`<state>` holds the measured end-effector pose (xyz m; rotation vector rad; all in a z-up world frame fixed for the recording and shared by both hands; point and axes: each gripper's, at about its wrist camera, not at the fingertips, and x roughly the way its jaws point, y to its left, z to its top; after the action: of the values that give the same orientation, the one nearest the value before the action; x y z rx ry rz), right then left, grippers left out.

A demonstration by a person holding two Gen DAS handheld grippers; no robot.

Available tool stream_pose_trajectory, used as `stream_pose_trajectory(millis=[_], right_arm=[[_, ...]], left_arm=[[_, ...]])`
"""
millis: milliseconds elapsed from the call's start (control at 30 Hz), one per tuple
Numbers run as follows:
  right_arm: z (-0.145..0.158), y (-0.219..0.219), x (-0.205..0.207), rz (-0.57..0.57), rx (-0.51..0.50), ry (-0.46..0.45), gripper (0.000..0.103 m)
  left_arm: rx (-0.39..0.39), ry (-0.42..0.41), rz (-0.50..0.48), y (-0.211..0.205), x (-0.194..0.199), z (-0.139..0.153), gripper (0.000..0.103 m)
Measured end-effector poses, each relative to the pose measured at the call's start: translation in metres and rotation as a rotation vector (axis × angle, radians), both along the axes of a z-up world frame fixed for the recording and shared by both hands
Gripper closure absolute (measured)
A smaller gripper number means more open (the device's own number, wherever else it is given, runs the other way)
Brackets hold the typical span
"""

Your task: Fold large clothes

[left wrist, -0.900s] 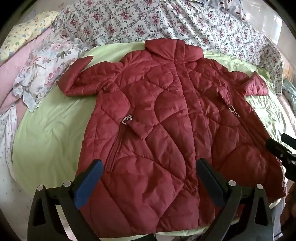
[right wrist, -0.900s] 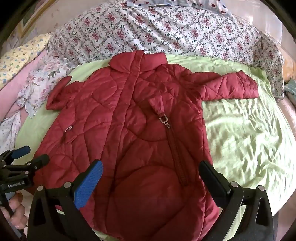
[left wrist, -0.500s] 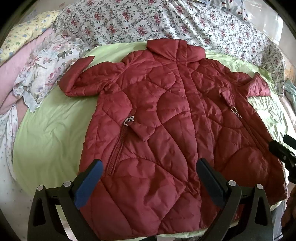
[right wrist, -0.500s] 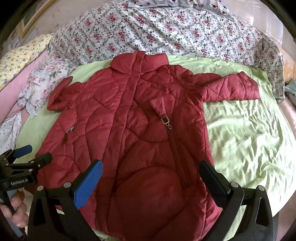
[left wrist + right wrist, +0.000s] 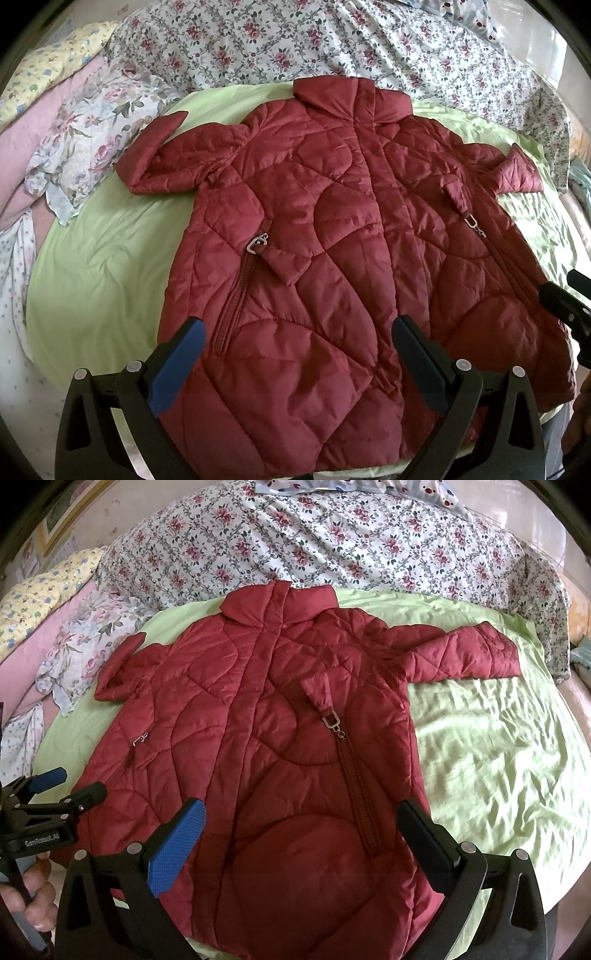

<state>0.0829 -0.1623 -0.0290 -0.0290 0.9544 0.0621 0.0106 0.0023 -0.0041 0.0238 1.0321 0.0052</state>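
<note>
Flat on the green sheet (image 5: 92,280), quilted maroon coat (image 5: 332,240), sleeves out; both grippers' jaws spread wide, empty.

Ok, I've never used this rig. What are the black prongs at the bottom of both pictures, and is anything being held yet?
They are tongs a person holds, one in each hand, each carrying its own camera looking along its fingers. One picture is from the left tongs, the other from the right tongs. Both stand wide open above the hem of a dark red quilted coat, gripping nothing. The coat lies front up, sleeves out, on a light green sheet over a bed, with floral bedding behind. The left tongs also show at the right view's left edge.
</note>
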Motion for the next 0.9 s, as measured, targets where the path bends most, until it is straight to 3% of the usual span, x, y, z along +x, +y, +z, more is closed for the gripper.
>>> stream_pose_trajectory(millis=[500, 767, 900], right_arm=[[-0.003, -0.011, 0.009, -0.009, 0.009, 0.002, 0.000], [-0.003, -0.026, 0.017, -0.049, 0.023, 0.024, 0.000], [-0.002, -0.042, 0.022, -0.087, 0.046, 0.041, 0.000]], left_arm=[[-0.026, 0.017, 0.001, -0.001, 0.009, -0.009, 0.002], [-0.153, -0.029, -0.003, 0.001, 0.028, -0.014, 0.002], [-0.138, 0.002, -0.006, 0.001, 0.035, -0.019, 0.002]])
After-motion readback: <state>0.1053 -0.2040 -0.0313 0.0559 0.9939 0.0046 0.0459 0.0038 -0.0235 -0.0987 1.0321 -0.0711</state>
